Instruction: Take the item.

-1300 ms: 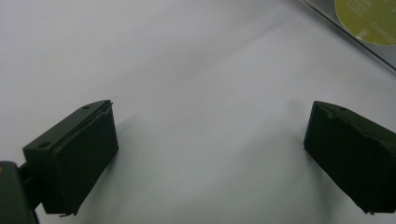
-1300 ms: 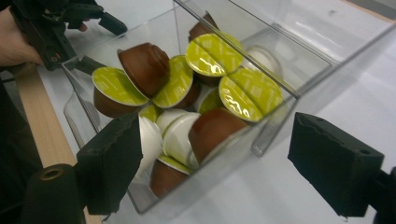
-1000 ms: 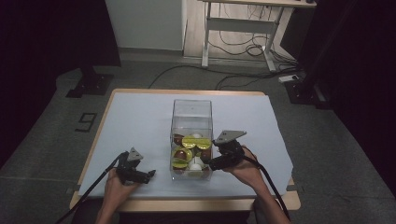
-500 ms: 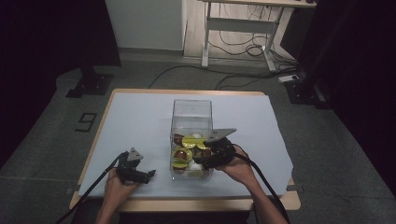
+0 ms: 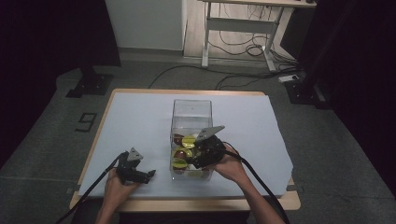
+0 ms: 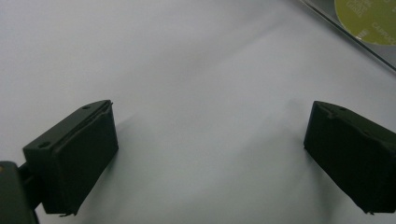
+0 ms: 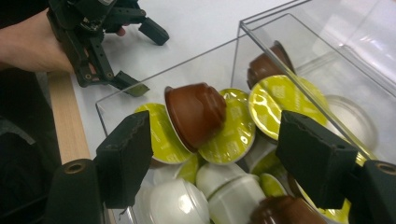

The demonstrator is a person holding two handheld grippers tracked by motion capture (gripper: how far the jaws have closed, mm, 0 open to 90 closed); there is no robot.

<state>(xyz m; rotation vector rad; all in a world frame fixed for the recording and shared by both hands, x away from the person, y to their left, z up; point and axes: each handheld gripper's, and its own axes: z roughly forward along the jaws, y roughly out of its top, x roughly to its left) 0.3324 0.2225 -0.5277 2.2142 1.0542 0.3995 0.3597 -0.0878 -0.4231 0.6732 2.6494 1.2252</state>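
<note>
Right gripper view: right tool (image 7: 212,163), jaws wide, above brown capsule (image 7: 196,113) in clear box (image 7: 261,28).

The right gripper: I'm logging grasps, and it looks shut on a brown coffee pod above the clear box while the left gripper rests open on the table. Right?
Not quite. The right gripper is open, holding nothing: the right gripper view shows its jaws wide apart above the brown coffee pod in the clear box. The left gripper does rest open on the table.
</note>
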